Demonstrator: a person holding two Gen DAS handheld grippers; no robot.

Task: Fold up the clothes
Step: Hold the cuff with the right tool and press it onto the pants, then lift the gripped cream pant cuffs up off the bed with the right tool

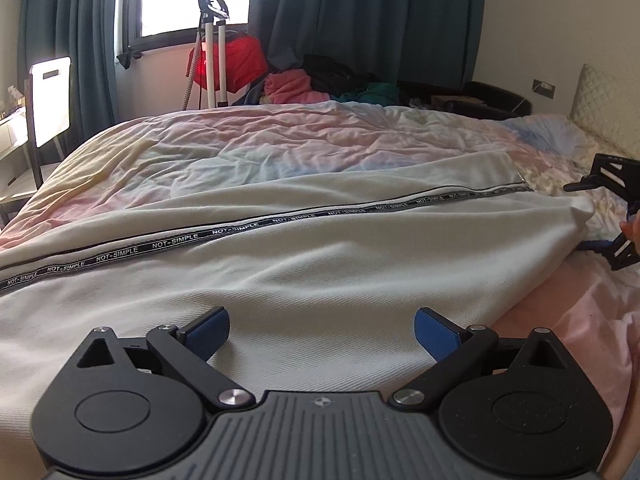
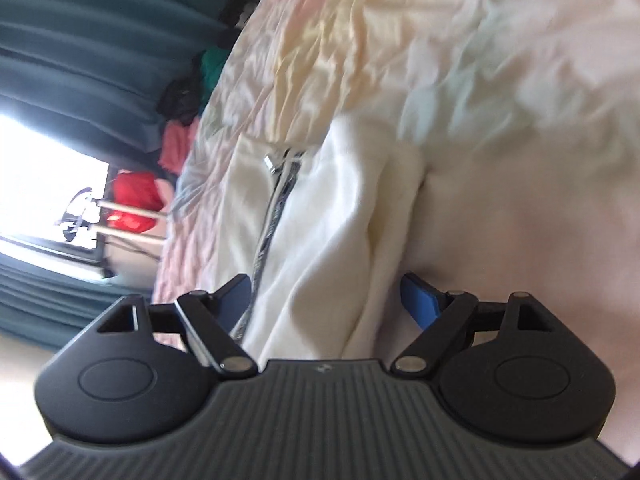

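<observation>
1. Bedspread (image 1: pixel 224 148), pastel and rumpled, carries everything.
2. White garment (image 1: pixel 320 248) lies flat across it, printed tape running along its length.
3. Left gripper (image 1: pixel 322 334) hovers over the cloth, jaws wide, holding nothing.
4. Right gripper (image 2: pixel 326 300) straddles the garment's bunched end, jaws wide, pads clear; smooth that end before folding.
</observation>
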